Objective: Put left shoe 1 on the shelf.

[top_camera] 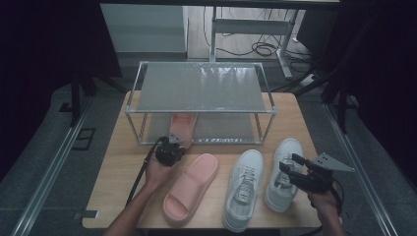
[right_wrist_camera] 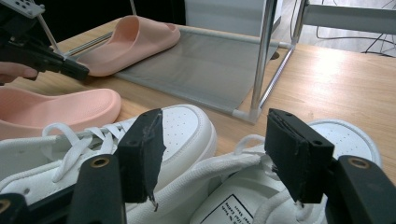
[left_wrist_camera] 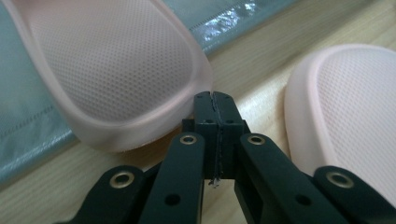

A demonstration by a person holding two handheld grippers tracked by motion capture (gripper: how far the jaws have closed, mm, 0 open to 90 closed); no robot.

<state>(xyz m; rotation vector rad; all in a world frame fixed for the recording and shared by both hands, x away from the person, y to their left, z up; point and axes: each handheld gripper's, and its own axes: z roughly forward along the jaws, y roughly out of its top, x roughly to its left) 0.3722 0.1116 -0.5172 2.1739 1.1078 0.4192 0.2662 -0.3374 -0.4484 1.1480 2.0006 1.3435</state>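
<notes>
One pink slipper [top_camera: 183, 125] lies on the lower shelf of a metal shoe rack [top_camera: 201, 88], heel toward me. My left gripper [top_camera: 173, 143] is shut, nothing between its jaws. In the left gripper view its tips [left_wrist_camera: 214, 100] sit right against the heel rim of that slipper [left_wrist_camera: 107, 70]. The second pink slipper [top_camera: 192, 187] lies on the table just right of that hand. Two white sneakers [top_camera: 243, 189] [top_camera: 284, 172] stand side by side at the front right. My right gripper [top_camera: 290, 164] hangs open over the right sneaker [right_wrist_camera: 345, 135], its jaws empty.
The rack's grey mesh shelf [left_wrist_camera: 23, 121] reaches nearly to the table's wooden top [top_camera: 123, 162]. A rack corner post [right_wrist_camera: 264, 56] stands just beyond the sneakers. Cables and a desk frame [top_camera: 255, 29] lie on the floor behind the table.
</notes>
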